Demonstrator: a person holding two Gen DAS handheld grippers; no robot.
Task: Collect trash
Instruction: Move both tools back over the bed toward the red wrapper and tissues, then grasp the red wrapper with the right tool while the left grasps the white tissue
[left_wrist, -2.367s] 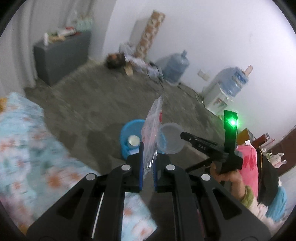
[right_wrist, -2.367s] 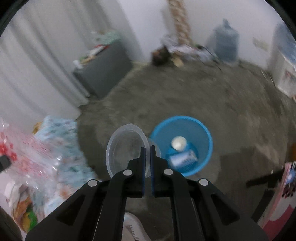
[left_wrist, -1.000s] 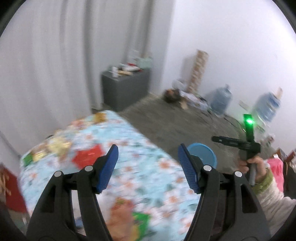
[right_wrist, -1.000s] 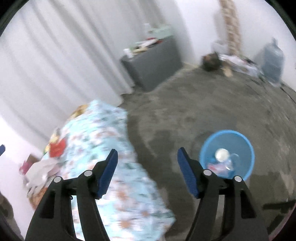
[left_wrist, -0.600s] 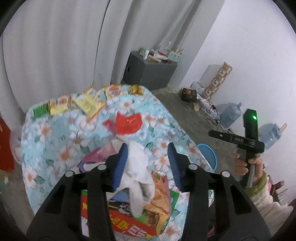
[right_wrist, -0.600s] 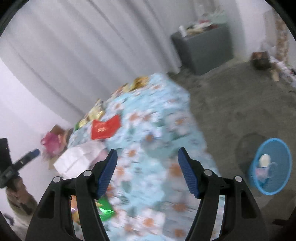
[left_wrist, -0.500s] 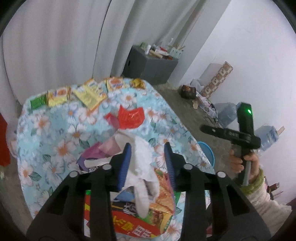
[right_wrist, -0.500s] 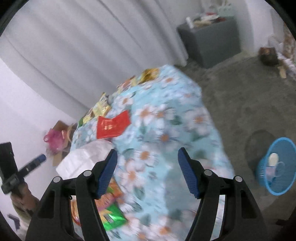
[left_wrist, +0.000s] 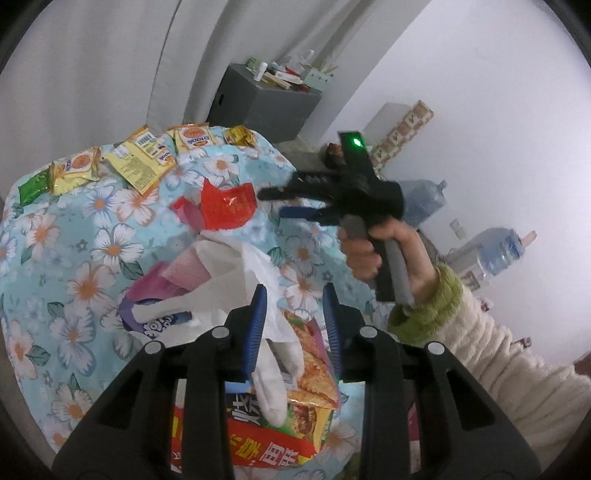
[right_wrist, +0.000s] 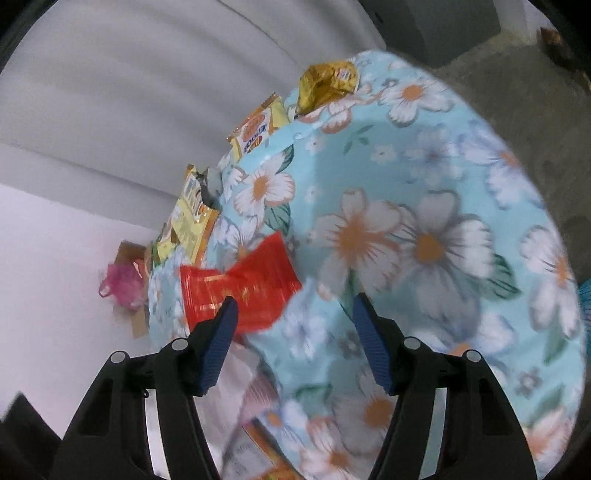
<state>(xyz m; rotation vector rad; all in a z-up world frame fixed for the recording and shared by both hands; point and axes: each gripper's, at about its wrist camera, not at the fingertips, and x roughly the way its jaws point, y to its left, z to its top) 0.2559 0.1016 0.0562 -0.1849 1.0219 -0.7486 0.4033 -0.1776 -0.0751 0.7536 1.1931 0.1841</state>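
A crumpled white tissue (left_wrist: 236, 266) lies on a heap of wrappers on the flowered table (left_wrist: 74, 229). My left gripper (left_wrist: 295, 325) hangs over the heap, its jaws closing. The tissue's tail runs between them against the left pad, and the right pad stands free of it. A red wrapper (left_wrist: 227, 205) lies just beyond the heap. My right gripper (left_wrist: 271, 202), held by a hand in a green cuff, hovers above the table's far side. In the right wrist view that gripper (right_wrist: 295, 332) is wide and closing slightly, with nothing between its jaws. Its left pad sits over the red wrapper (right_wrist: 240, 291).
Yellow snack packets (left_wrist: 144, 162) line the table's far edge, and a gold one (right_wrist: 325, 85) lies at the corner. An orange snack bag (left_wrist: 310, 365) and a red packet (left_wrist: 258, 446) lie under my left gripper. A grey cabinet (left_wrist: 258, 99) stands by the curtain. The blue bin's rim (right_wrist: 585, 295) shows on the floor.
Both grippers let go of the clear bag and cup at the blue bin and swung to the table. The left jaws narrowed around the tissue. The right gripper came low over the red wrapper.
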